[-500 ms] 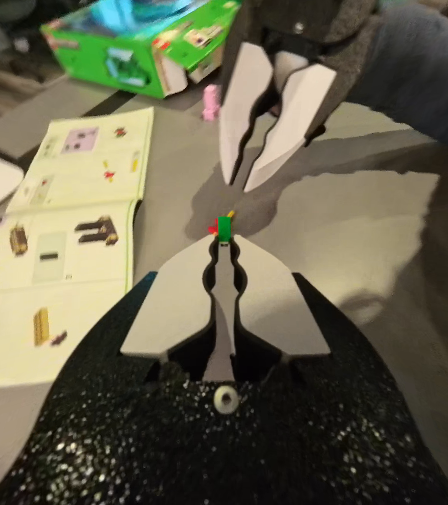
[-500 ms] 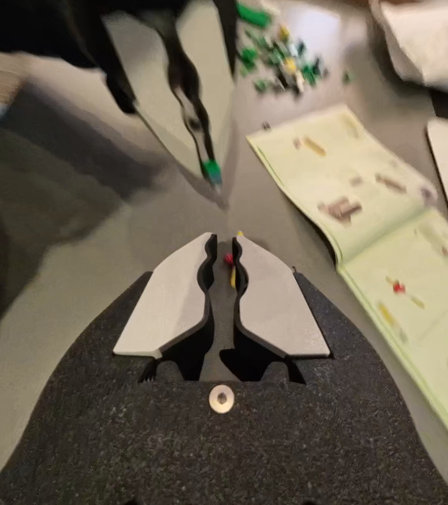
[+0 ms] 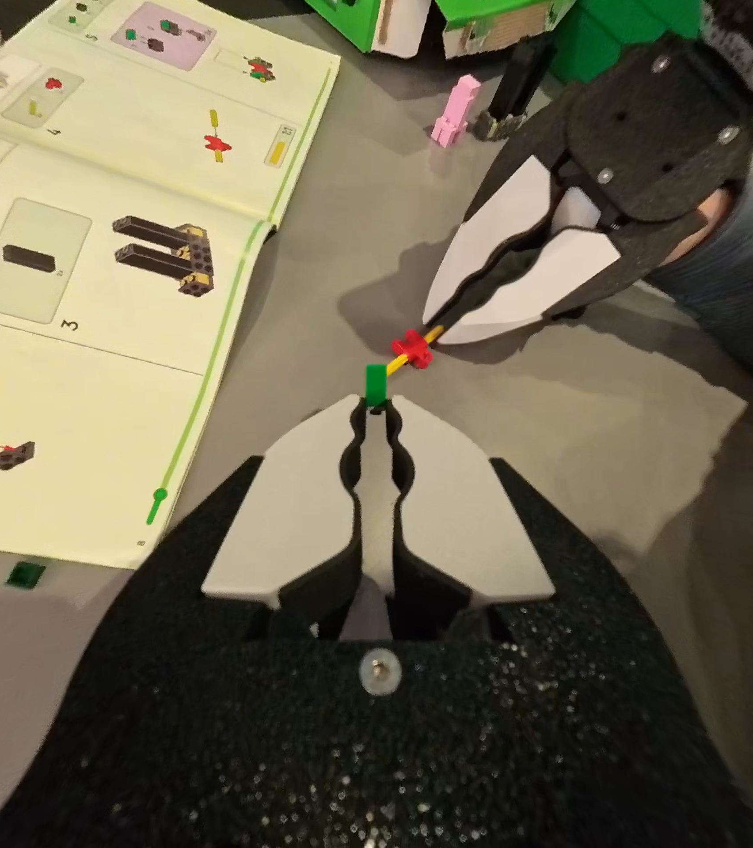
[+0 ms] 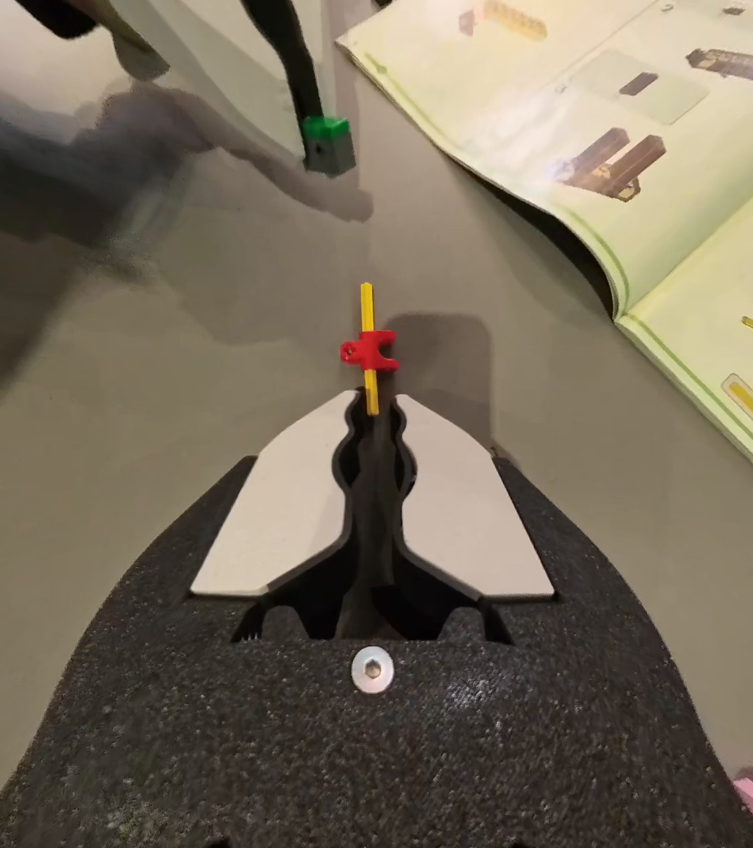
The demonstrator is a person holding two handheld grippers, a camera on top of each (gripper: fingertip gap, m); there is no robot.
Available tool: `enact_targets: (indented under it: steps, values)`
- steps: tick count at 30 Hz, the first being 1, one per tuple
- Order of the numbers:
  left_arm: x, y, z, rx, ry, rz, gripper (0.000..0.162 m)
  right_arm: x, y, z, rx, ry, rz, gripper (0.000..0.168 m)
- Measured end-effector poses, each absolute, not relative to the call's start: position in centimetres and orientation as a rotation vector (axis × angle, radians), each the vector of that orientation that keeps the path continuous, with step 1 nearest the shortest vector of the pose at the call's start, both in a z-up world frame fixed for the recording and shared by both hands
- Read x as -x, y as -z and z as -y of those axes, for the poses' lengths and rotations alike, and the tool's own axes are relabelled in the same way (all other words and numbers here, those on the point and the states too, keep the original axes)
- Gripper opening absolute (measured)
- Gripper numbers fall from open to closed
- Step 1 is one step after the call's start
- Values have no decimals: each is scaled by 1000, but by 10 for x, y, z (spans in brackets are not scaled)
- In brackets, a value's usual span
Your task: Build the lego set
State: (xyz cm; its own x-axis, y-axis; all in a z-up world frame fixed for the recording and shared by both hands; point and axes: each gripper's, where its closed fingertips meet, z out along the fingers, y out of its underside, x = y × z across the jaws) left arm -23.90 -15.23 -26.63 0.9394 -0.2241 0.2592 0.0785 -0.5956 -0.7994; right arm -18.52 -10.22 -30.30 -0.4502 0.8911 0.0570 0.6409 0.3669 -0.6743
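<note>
My left gripper fingers were clamped on the green block, right gripper fingers clamped on the yellow axle w/ red connector. Axle tip sat just at 1 o'clock of the block; judged I needed to line tip w/ block's hole, then push straight, no twist.

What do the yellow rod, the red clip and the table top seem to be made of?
Yellow rod: likely hard plastic, thin and uniformly coloured. Red clip: moulded plastic, slightly glossy with crisp edges. Table top: smooth grey, faintly reflective surface; material unclear, maybe laminate.

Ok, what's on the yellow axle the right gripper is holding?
A red connector piece sits midway along the yellow axle. The axle's far end is bare. Its near end is pinched between the right gripper fingers, so that part is covered.
</note>
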Motion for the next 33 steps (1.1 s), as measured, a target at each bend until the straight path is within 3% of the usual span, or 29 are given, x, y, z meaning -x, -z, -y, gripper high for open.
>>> enact_targets:
  steps: [14, 33]
  values:
    - [266, 258, 143, 2027, 426, 185, 7, 208, 260, 127, 1397, -774, 1988, 4]
    - [256, 265, 141, 2144, 172, -18, 7, 207, 268, 138, 1418, -663, 2057, 3]
